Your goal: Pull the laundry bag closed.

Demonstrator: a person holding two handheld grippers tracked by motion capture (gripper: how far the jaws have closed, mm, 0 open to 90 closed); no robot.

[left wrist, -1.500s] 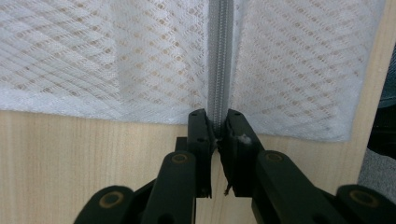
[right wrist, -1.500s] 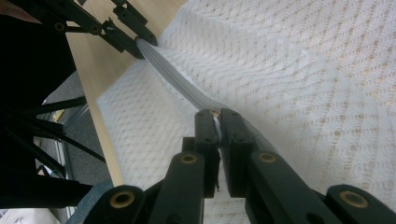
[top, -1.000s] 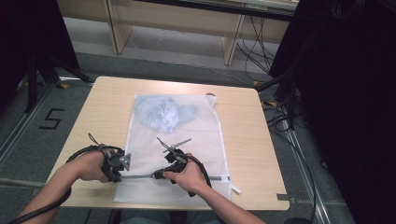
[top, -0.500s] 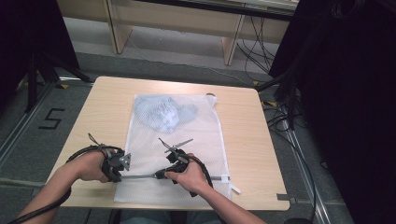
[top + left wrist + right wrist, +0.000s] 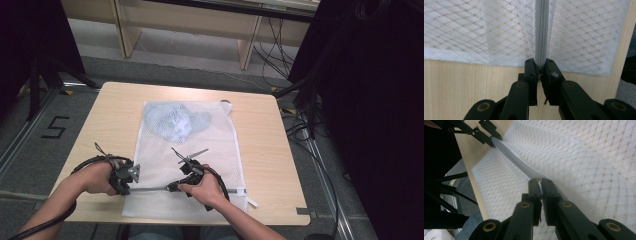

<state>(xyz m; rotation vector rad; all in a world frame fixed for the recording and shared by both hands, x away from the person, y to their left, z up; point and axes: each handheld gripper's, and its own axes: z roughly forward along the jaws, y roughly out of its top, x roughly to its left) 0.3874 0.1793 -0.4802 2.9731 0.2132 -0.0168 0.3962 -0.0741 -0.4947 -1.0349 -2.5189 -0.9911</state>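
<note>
Change since earlier frame: right hand-held gripper [image 5: 172, 187] has crept slightly along the zipper [image 5: 150, 189]; left hand-held gripper [image 5: 131, 189] unmoved.
Left hand-held gripper: jaws clamped on the zipper's end at the bag's edge.
Right hand-held gripper: jaws pinched on what looks like the slider.
Mesh laundry bag [image 5: 210, 150]: flat on the tabletop [image 5: 280, 165], pale blue garment [image 5: 175, 120] inside at its far end.
Progress: zipper work judged under way; its state beyond the right hand is hidden.
Room: grey floor, cables, desk legs beyond.
</note>
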